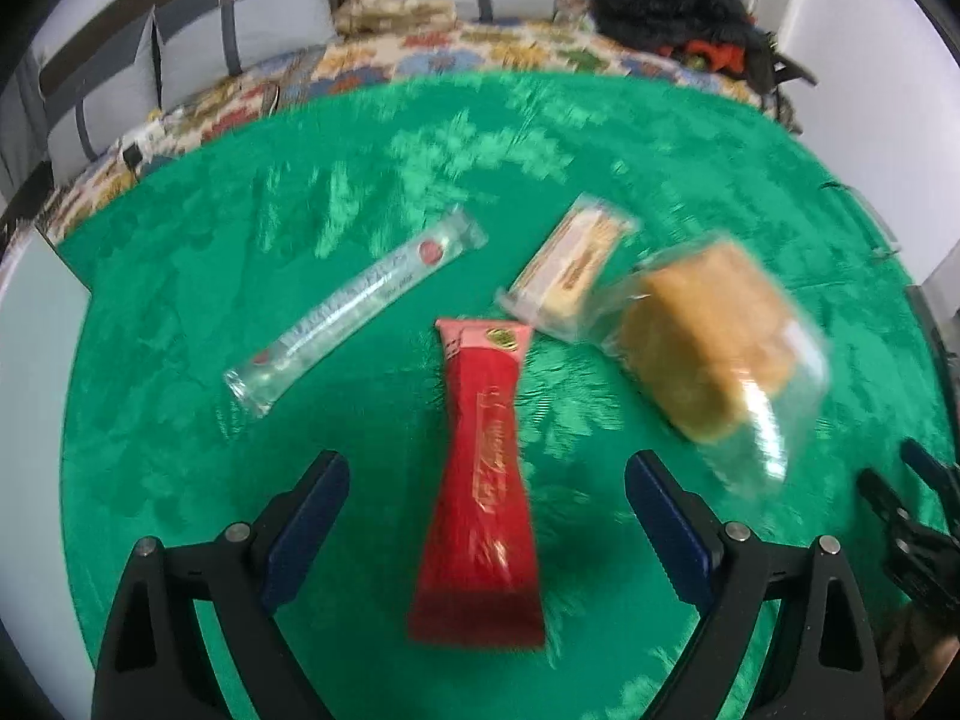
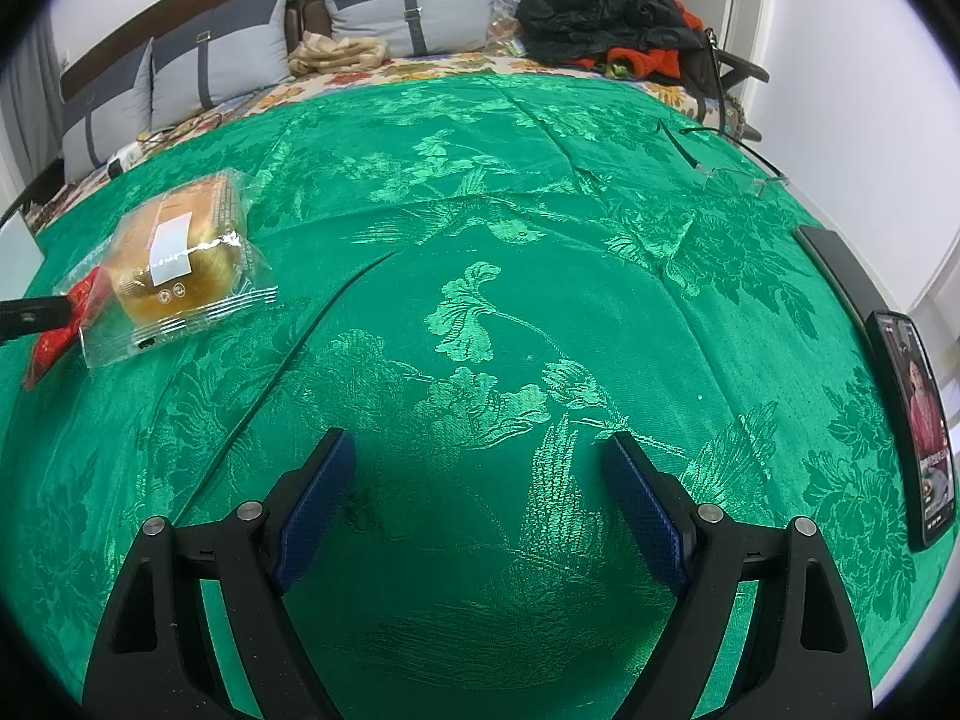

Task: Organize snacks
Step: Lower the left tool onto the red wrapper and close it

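Note:
In the left wrist view, my left gripper (image 1: 486,474) is open over a long red snack packet (image 1: 483,480) that lies between its fingers on the green cloth (image 1: 180,360). A clear long packet (image 1: 354,306) lies to the left. A small beige wafer pack (image 1: 567,267) and a bagged bun (image 1: 714,348) lie to the right. My right gripper (image 2: 480,462) is open and empty over bare cloth. The bun (image 2: 174,258) and the red packet's end (image 2: 54,336) show at the far left of the right wrist view. The right gripper also shows at the left wrist view's right edge (image 1: 912,498).
A phone (image 2: 918,420) with a lit screen lies at the cloth's right edge. Glasses (image 2: 738,174) lie at the far right. Grey pillows (image 2: 414,6) and a heap of black and red clothes (image 2: 606,6) sit at the back of the bed.

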Demonstrator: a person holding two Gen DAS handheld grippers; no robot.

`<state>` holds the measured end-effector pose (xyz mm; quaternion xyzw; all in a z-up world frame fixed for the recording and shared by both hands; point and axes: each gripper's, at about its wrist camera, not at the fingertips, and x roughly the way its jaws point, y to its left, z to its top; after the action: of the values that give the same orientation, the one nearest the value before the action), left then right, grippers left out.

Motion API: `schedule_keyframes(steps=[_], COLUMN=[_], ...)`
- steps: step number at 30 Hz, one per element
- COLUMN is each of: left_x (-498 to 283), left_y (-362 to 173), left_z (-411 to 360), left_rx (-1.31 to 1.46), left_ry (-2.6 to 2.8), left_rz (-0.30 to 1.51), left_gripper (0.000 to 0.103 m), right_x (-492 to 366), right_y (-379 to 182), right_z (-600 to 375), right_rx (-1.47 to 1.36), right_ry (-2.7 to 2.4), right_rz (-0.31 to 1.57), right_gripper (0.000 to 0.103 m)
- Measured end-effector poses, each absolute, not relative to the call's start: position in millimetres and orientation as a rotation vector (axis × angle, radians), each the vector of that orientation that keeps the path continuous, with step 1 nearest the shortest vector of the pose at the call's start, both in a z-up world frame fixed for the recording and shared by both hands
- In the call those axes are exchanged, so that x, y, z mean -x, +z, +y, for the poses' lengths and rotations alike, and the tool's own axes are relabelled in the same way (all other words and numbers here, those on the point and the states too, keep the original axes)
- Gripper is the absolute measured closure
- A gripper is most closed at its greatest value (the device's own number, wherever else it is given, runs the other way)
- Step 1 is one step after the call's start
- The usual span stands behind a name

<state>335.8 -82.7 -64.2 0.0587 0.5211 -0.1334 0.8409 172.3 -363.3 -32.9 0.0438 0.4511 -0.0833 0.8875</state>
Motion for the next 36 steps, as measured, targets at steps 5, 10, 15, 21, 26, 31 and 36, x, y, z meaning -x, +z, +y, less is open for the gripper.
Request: schedule_keyframes(steps=[5,10,15,21,26,31,36], left_x=[-349,-348,-345,-329,-297,-265,-238], left_y=[-86,-86,-80,-70,-51,-38,-45], left_z=[-78,-79,-82,-73,-48,-12,9], left_rx=[-0.095,-0.098,-0.133,-0.087,-0.03,0.032,0.016], left_ry=[-0.258,-0.258,-0.267,-0.284,-0.274,-0.245,-0.203], left_rz=[1.15,1.128,1.109,1.084,1.049,1.043,1.042], left_gripper=[0.016,0.027,0.067,0.084,0.084,0.084,0.084], right_x=[-172,-174,-173,-173,-173,-173,-173], right_y=[-33,-33,-33,-33,-33,-33,-33], right_z=[-364,-364,-364,-364,-364,-364,-364], right_rx=[-0.092,-0.094,-0.094,-0.094,-0.094,-0.094,-0.095], right_ry=[-0.172,-0.17,-0.17,-0.17,-0.17,-0.17,-0.17], right_rz=[0.938,0.938,0.939,0.939,0.939,0.939,0.939], right_gripper=[0.015,0.015,0.015,0.015,0.015,0.015,0.015])
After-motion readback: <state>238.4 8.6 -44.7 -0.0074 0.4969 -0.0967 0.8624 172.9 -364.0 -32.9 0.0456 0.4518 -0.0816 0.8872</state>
